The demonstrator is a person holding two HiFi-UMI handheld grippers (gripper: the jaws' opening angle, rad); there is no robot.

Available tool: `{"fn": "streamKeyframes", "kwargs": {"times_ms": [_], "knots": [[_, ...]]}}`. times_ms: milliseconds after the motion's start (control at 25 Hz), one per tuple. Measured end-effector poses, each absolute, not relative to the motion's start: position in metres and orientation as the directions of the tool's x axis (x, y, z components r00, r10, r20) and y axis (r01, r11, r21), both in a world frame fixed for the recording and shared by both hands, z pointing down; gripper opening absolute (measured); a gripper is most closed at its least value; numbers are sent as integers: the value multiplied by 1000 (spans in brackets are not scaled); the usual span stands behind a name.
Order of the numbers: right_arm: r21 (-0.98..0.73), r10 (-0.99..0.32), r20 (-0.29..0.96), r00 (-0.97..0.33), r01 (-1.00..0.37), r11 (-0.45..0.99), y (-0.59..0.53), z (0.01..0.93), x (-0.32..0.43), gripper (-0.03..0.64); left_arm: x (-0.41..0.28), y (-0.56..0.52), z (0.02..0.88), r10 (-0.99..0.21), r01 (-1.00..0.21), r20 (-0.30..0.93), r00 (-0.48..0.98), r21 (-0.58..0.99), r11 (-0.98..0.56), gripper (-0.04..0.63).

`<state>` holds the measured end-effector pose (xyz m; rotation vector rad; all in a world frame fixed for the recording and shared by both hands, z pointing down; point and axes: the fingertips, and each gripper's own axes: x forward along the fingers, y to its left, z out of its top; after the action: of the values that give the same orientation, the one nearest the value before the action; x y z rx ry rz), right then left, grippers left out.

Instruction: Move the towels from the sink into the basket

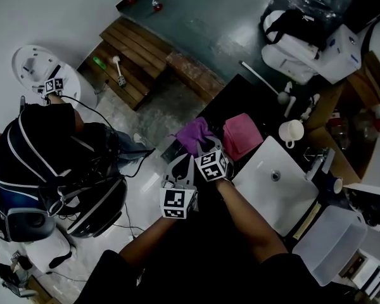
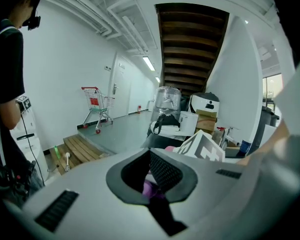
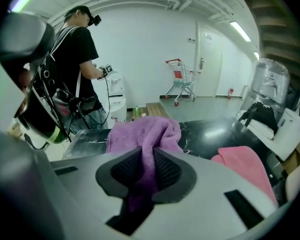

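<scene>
On the dark, white-veined stone counter (image 3: 210, 134), a fluffy purple terry towel (image 3: 142, 134) is bunched into a soft mound, one fold of it drawn up into a ridge. That ridge runs straight between the black mesh-faced pads of the right gripper (image 3: 146, 171), whose jaws are pressed in on the cloth from both sides. The rest of the towel slumps onto the counter just beyond the jaw tips.

Just beside it on the same counter lies a crumpled pink terry towel (image 3: 245, 166), apart from both grippers. In the head view both towels sit just beyond one edge of the smooth white square sink (image 1: 266, 198).

The left gripper (image 2: 151, 176) hangs just beside the right one. Its jaws stand close together, and a sliver of purple shows in the narrow slit. Whether they pinch the cloth cannot be made out.
</scene>
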<state>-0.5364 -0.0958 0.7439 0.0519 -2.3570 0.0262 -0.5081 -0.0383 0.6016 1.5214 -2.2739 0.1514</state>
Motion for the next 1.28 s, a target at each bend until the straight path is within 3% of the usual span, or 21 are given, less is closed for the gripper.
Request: {"fn": "streamKeyframes", "kwargs": {"times_ms": [200,1280], "knots": [[-90,-11,672,-740,-97,991,-101,738,-527,66,-501,-25,598,-865,-905,375,-333,130,405,3],[25,-363,472,-803,-400,916,-56,622,-425,61,-436,41,558,-948,-960,256,-189,155,233,3]]}}
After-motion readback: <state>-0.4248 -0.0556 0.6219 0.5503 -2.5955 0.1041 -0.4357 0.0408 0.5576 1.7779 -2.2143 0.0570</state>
